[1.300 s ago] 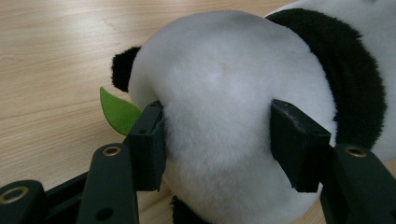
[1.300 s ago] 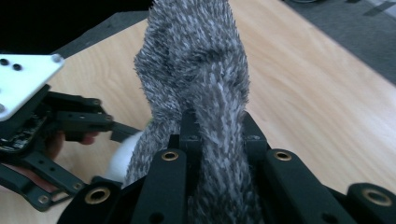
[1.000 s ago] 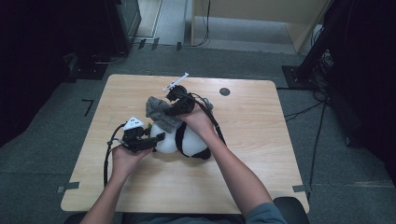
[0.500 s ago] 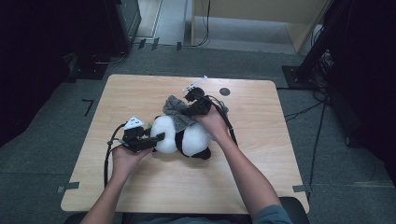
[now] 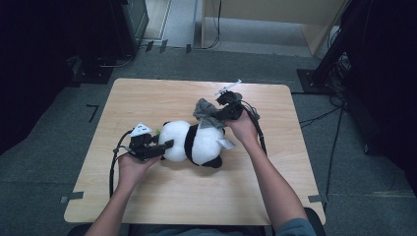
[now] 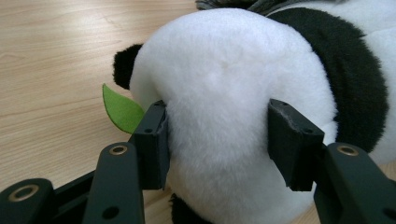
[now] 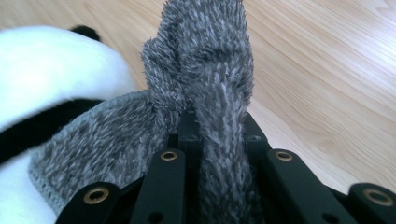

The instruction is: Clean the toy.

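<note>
Grey knit pinched in right tongs

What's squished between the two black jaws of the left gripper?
The fluffy white head of the black-and-white plush panda. In the left gripper view, the left gripper has a pad pressing into the fur on each side.

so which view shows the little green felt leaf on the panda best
The left gripper view: the pointed green felt leaf stands sharp against the black-and-white plush panda, beside the left jaw. The high view gives a green speck. In the right gripper view I cannot make it out.
</note>
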Demonstrator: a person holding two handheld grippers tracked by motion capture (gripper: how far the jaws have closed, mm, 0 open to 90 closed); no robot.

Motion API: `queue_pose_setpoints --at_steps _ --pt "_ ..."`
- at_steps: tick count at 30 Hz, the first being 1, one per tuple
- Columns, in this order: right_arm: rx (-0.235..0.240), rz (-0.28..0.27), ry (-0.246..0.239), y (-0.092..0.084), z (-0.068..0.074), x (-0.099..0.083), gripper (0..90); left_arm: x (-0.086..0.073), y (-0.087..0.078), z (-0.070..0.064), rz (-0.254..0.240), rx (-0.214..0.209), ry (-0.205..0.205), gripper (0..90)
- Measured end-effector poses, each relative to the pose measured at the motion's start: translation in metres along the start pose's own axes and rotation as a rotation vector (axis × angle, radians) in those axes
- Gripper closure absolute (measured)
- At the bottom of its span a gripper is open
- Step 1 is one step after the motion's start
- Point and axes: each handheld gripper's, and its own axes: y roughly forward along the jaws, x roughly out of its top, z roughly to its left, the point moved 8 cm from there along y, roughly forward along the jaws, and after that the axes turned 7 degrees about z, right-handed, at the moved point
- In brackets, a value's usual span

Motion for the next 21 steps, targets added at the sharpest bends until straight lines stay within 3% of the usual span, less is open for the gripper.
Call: queue_pose_setpoints --at_steps 13,21 --pt "-0.028 0.022 0.066 0.002 -0.030 -0.034 76.9 -0.001 0.000 0.001 -0.005 -0.002 0.004 44.7" --pt "-0.041 -0.016 0.074 -0.016 -0.036 -0.034 77.0 -0.001 0.000 0.001 -0.005 -0.005 0.002 44.3"
